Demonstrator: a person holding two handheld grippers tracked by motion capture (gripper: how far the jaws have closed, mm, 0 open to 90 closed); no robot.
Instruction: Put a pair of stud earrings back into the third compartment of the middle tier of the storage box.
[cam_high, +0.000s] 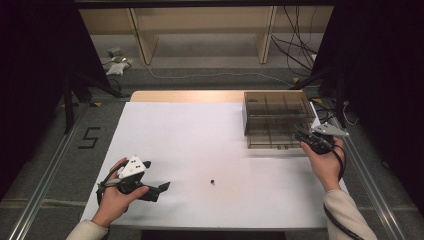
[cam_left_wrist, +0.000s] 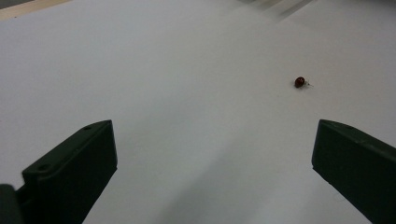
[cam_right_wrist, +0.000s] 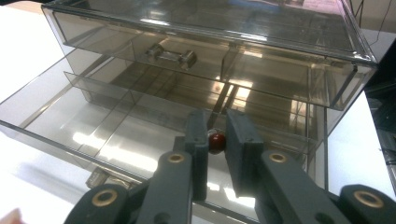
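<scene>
A small dark red bead (cam_left_wrist: 300, 82) with a thin metal pin lies on the white table (cam_high: 200, 140), ahead and to the right of my open left gripper (cam_left_wrist: 210, 154). In the high view that bead (cam_high: 212, 181) is right of the left gripper (cam_high: 160, 189), which rests low at the near left. My right gripper (cam_right_wrist: 215, 126) is shut on a second red bead (cam_right_wrist: 216, 141), held over the pulled-out lower drawer (cam_right_wrist: 93, 126) of a smoky clear drawer box (cam_high: 277, 107). The right gripper (cam_high: 302, 135) sits at the box's front right corner.
The box's upper drawer is closed, and its metal handle (cam_right_wrist: 170, 55) faces me. The open drawer has dividers forming several compartments. The table's right edge (cam_high: 340, 165) runs close beside the right hand. Cables lie on the floor beyond the table.
</scene>
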